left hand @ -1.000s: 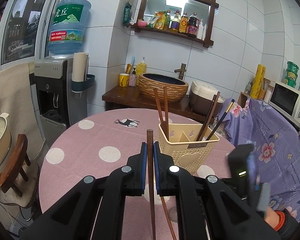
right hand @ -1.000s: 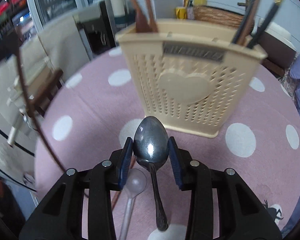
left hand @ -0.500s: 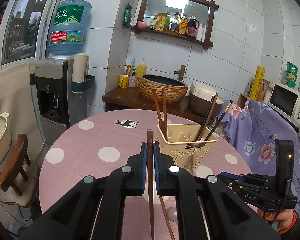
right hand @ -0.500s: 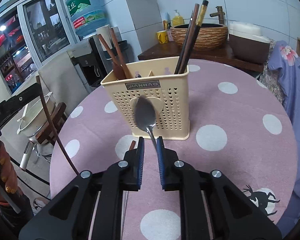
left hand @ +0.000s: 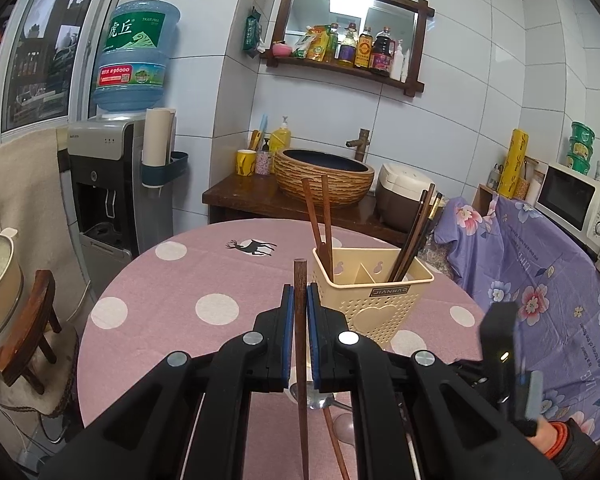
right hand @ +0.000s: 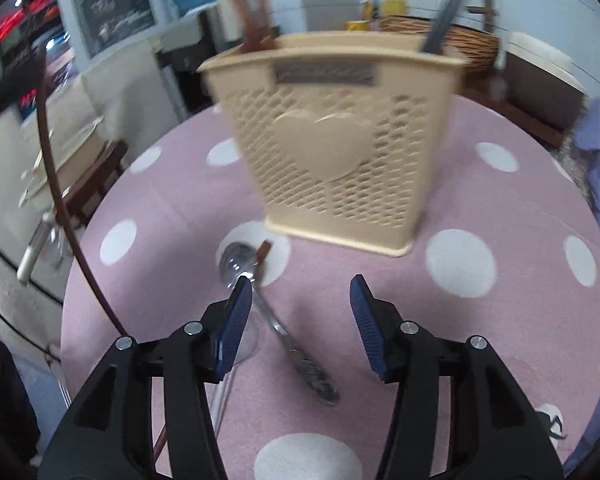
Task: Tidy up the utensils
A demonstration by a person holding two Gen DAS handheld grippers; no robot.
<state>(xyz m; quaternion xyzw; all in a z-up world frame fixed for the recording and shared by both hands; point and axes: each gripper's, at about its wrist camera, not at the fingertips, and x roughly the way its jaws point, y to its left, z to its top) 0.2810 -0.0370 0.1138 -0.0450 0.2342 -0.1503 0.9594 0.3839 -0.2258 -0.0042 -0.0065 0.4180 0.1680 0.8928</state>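
Note:
My left gripper (left hand: 300, 300) is shut on a brown wooden chopstick (left hand: 299, 280) that stands upright, above the pink dotted table (left hand: 204, 276). The cream utensil basket (left hand: 374, 296) stands just right of it, with chopsticks in its left and right compartments. My right gripper (right hand: 298, 292) is open and empty, low over the table in front of the basket (right hand: 332, 140). A metal spoon (right hand: 276, 320) lies on the cloth between its fingers, nearer the left one. A clear plastic spoon (right hand: 236, 356) and another brown chopstick (right hand: 262, 254) lie beside it.
A wooden stool (left hand: 24, 332) stands left of the table. A purple flowered cover (left hand: 540, 280) lies at the right. A water dispenser (left hand: 112, 184) and a sideboard with a woven basin (left hand: 324, 176) stand behind.
My right gripper held the metal spoon up half a second ago; now it is open and the spoon lies on the table. My left gripper has stayed shut on the chopstick.

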